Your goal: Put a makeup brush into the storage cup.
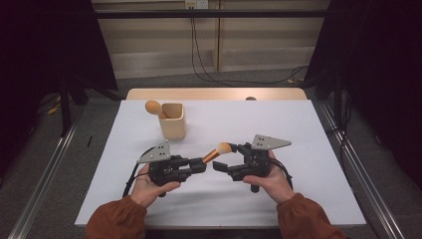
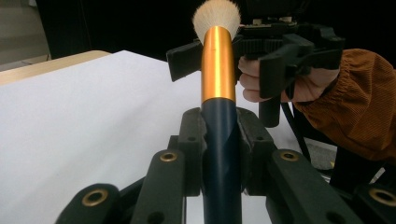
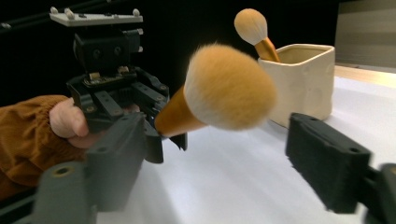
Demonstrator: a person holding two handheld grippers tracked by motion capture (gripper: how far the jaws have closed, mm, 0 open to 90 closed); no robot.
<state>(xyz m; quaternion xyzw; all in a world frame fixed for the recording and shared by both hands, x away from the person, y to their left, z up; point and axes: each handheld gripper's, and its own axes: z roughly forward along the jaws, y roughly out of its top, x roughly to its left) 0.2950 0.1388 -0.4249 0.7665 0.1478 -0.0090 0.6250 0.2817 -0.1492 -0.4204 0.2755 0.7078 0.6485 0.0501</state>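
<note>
A makeup brush (image 1: 215, 153) with a dark blue handle, gold ferrule (image 2: 217, 70) and tan bristle head (image 3: 229, 88) is held level above the white table. My left gripper (image 1: 201, 164) is shut on its dark handle (image 2: 219, 154), bristles pointing right toward the other hand. My right gripper (image 1: 225, 156) faces it, its jaws standing open on either side of the bristle head without touching it (image 3: 224, 144). A cream square cup (image 1: 173, 121) stands behind them with a second brush (image 1: 154, 107) leaning in it, head up.
The white table top (image 1: 278, 129) reaches to a wooden strip (image 1: 214, 93) at the far edge. Dark curtains and metal floor rails flank the table. The cup (image 3: 303, 79) stands close behind the right gripper's far jaw.
</note>
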